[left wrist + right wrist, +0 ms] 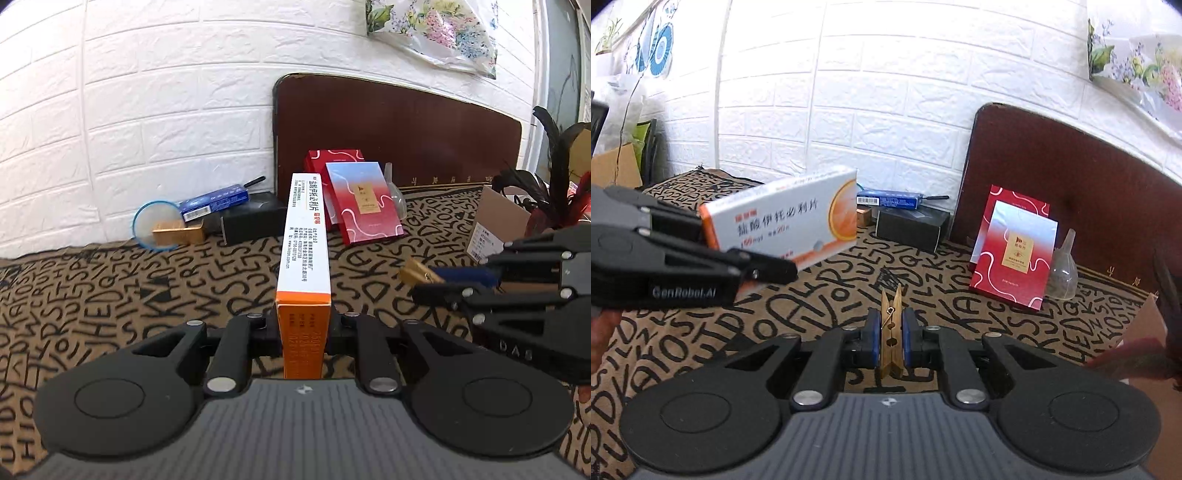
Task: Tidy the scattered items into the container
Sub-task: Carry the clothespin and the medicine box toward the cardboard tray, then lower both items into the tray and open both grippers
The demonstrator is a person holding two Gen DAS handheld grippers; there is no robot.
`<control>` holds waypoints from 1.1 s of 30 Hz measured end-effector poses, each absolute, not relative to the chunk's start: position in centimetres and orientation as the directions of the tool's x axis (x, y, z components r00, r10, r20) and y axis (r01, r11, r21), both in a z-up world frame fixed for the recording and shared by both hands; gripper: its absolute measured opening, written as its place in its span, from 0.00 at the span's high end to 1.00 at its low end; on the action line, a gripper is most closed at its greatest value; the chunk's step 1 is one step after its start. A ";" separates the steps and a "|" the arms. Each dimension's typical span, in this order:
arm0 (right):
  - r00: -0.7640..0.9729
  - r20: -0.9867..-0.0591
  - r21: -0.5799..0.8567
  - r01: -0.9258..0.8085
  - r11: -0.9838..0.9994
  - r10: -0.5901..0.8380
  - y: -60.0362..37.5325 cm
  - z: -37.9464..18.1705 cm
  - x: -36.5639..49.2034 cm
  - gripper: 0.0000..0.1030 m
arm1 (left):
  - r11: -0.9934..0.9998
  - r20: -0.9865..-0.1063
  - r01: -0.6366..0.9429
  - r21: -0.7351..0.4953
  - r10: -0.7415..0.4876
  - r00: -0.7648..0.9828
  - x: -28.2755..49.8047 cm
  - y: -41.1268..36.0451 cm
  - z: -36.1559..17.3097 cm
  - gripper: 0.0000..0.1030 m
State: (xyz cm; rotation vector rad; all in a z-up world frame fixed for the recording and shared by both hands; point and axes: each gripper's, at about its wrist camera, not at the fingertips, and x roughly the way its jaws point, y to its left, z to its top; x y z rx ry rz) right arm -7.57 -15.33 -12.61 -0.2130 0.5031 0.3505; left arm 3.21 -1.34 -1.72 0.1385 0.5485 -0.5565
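My left gripper [303, 325] is shut on a white and orange medicine box [304, 243], held edge-up above the lettered cloth; the box also shows in the right wrist view [786, 218] at the left. My right gripper [891, 332] is shut on a wooden clothespin [891, 325]; in the left wrist view the clothespin [419, 275] sticks out of that gripper at the right. A brown cardboard box [496, 225] with a label stands at the right edge.
Against the white brick wall lie a blue box [214, 201], a black box [251, 221], a gold box [177, 234] and a blue-rimmed lid [147, 225]. Two red boxes [1012, 251] and a clear funnel [1063, 269] lean on a brown board [406, 125]. Dark feathers [554, 177] rise at right.
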 end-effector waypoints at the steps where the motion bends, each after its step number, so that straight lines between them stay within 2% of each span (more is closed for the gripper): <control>1: 0.821 -0.502 -0.114 -0.377 0.919 0.274 -15.3 -12.5 -7.7 0.89 | 0.846 -0.531 0.532 -0.017 -0.459 0.713 3.1 -1.5 -1.7 0.81; 9: 0.842 -0.468 -0.120 -0.363 0.924 0.270 -15.6 -10.1 -9.3 0.89 | 0.839 -0.506 0.544 -0.020 -0.478 0.718 1.1 -1.9 0.3 0.81; 18: 0.894 -0.400 -0.146 -0.278 0.949 0.201 -19.6 -5.7 -12.4 0.89 | 0.751 -0.445 0.660 -0.013 -0.595 0.669 -1.3 -6.6 4.6 0.81; 26: 0.933 -0.356 -0.139 -0.109 0.984 0.053 -26.7 -3.4 -14.9 0.89 | 0.624 -0.411 0.781 -0.022 -0.718 0.562 -3.4 -13.1 5.5 0.81; 33: 0.922 -0.379 -0.141 0.026 0.990 -0.078 -33.3 -4.2 -15.1 0.89 | 0.585 -0.428 0.811 -0.017 -0.737 0.523 -4.4 -18.3 4.7 0.81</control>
